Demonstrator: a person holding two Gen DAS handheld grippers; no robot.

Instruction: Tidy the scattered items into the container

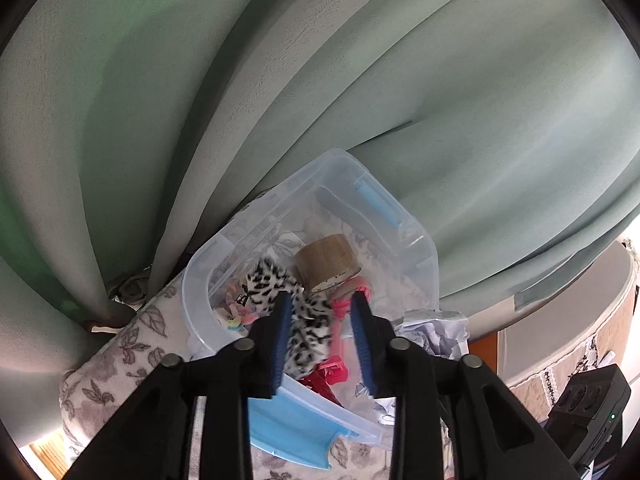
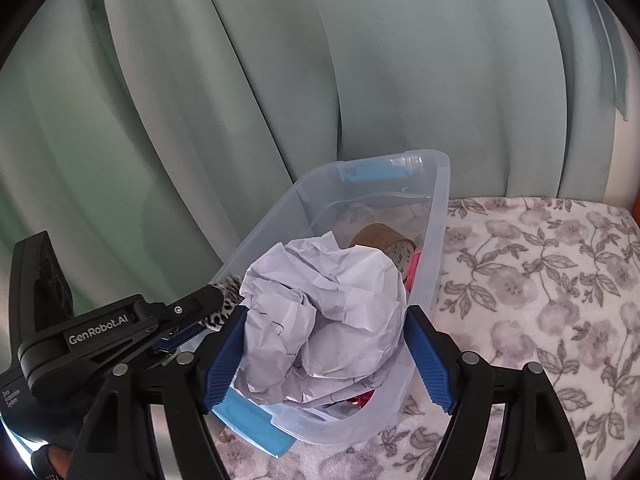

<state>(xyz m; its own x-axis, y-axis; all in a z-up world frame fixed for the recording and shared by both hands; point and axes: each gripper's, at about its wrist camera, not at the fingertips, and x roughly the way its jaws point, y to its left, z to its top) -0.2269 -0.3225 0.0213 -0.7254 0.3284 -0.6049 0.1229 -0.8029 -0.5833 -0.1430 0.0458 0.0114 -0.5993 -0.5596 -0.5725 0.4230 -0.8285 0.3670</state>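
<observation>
A clear plastic bin [image 1: 200, 280] with blue latches stands on a floral blanket. Inside lie a brown tape roll [image 1: 326, 260], pink and red clips [image 1: 340, 368] and small hair ties. My left gripper [image 1: 323, 300] hovers over the bin's near end. A leopard-print scrunchie [image 1: 308, 320] leans on its left pad, and a gap separates it from the right pad. My right gripper [image 2: 326, 312] holds a crumpled white paper ball [image 2: 320, 312] over the bin [image 2: 440, 208], with both pads touching its sides. The tape roll [image 2: 380, 236] shows behind the paper.
Green curtains [image 2: 360, 80] hang close behind the bin. The floral blanket [image 2: 540, 280] spreads to the right of it. In the right wrist view the left gripper's black body [image 2: 100, 332] sits close at the left, almost touching the right gripper.
</observation>
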